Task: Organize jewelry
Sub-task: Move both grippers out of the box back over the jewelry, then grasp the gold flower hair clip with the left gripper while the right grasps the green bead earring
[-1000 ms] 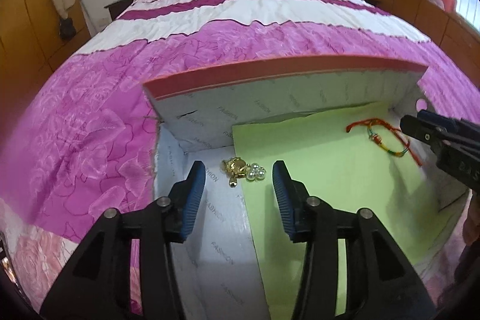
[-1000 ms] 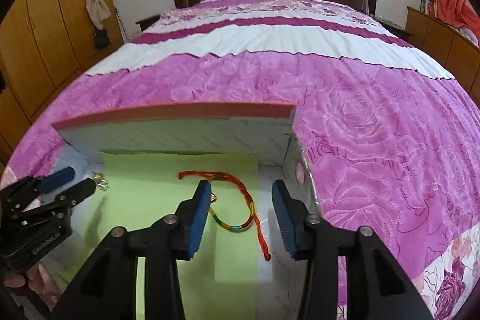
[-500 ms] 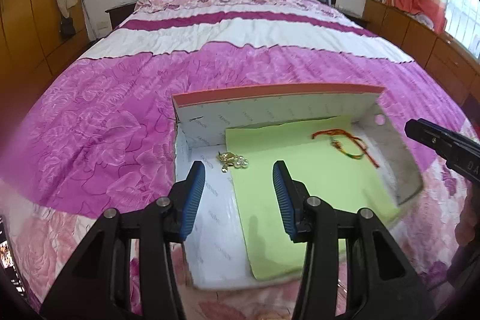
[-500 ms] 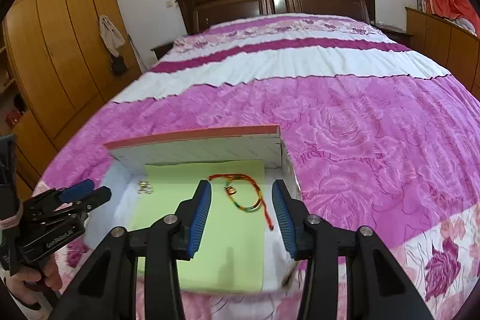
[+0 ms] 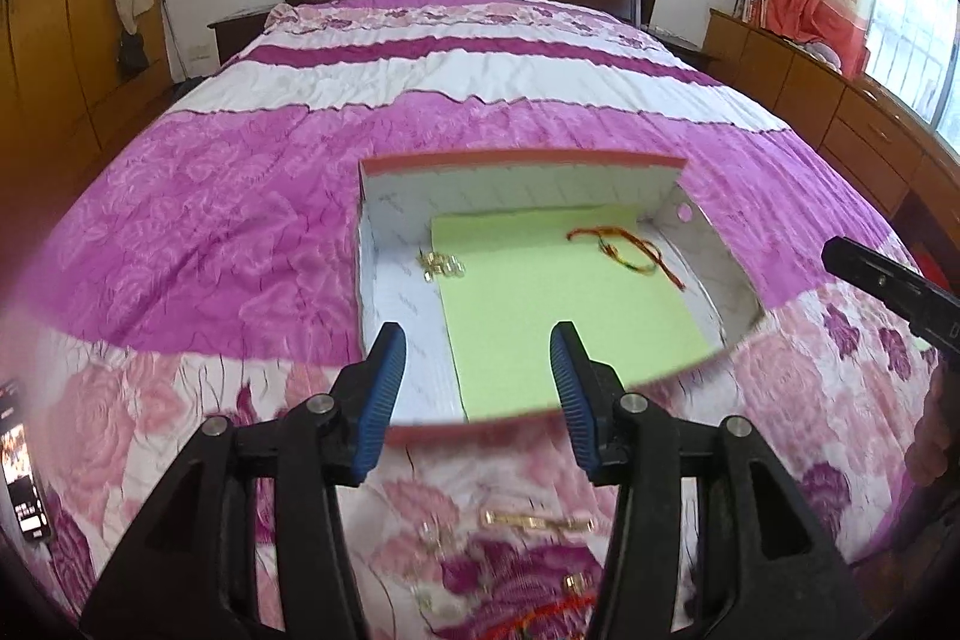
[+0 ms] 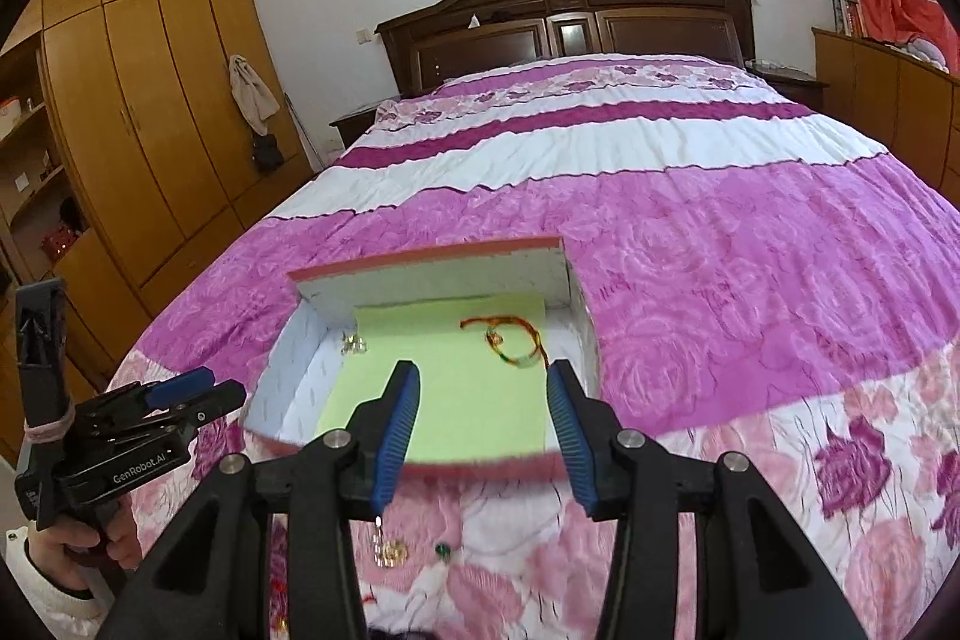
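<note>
Both tools released, nothing between the pads. Left tool (image 5: pixel 477 388) and right tool (image 6: pixel 483 430) both hang over the near rim of the box, jaws apart; both jaws have just been opening a little, empty.

Open white box (image 5: pixel 384 244) with a red rim sits on the bed (image 5: pixel 240 196), pink floral quilt. Green sheet (image 5: pixel 558 292) lines most of the box floor. Red-and-multicolour string bracelet (image 5: pixel 624 250) lies on the sheet at 1 o'clock from the left tool, near the box's right wall. Gold-and-pearl piece (image 5: pixel 441 267) sits at the sheet's left edge, 11 o'clock from the left tool, well apart from the bracelet.

Loose jewelry still on the quilt outside the box: gold chain (image 5: pixel 534 521) at 6 o'clock below the left tool, small gold bits (image 6: pixel 390 553) and a green bead (image 6: pixel 443 550) under the right tool, blurred. Box's near wall stands between these and the box floor.

Around: dark wood headboard (image 6: pixel 564 22) at 12, wardrobe (image 6: pixel 150 100) at 9, low cabinets (image 5: pixel 840 112) at 3, phone (image 5: pixel 21 466) at the far left edge. A hand in a white sleeve (image 6: pixel 84 550) grips the left tool's handle.
</note>
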